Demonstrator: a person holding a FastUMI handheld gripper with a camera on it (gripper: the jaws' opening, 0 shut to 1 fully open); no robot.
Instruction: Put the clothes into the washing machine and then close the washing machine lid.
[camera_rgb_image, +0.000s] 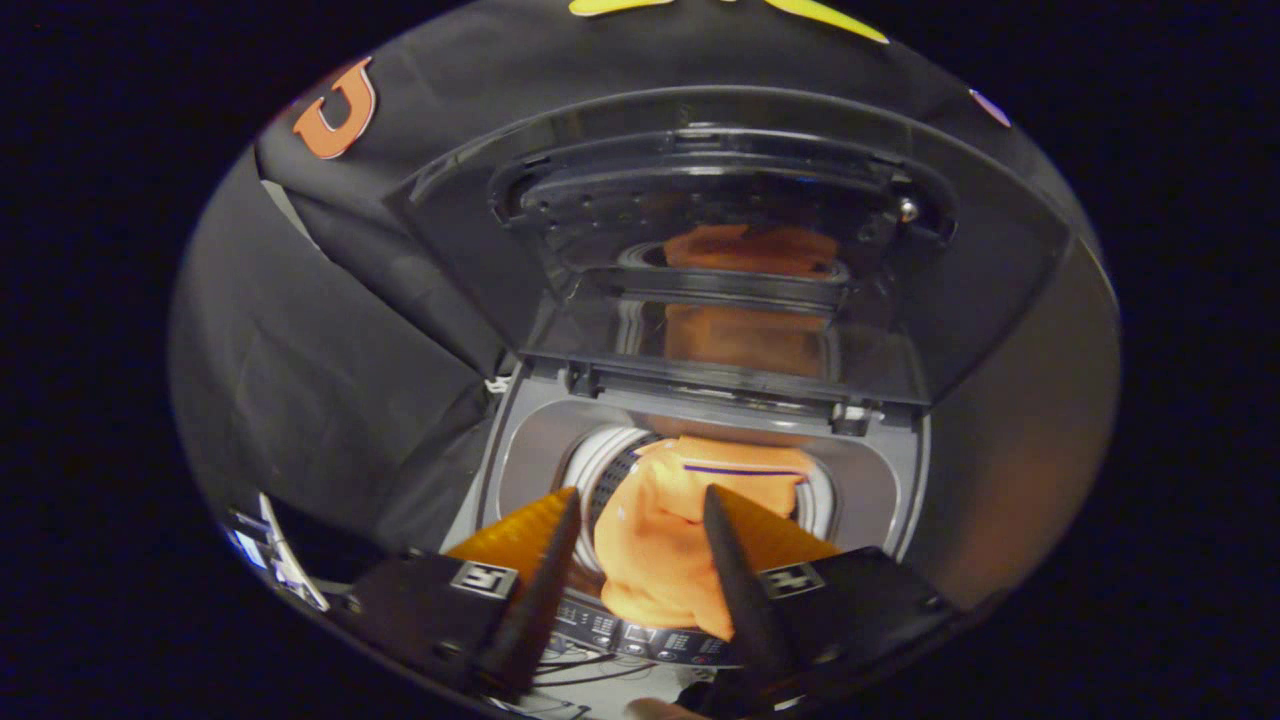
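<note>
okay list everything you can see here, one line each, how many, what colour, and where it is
Washing machine: one, grey, top-loading, below and ahead of the fingers.
Lid: one, dark and see-through, raised upright behind the drum opening, mirroring the garment.
Drum: one, pale ribbed rim, in the middle of the machine's top.
Garment: one, orange with a thin dark stripe, hanging out of the drum over the front edge.
Control panel: one, dark with buttons, along the machine's front edge, partly covered by the garment.
Gripper: one, open, fingers either side of the garment, not pressing it.
</note>
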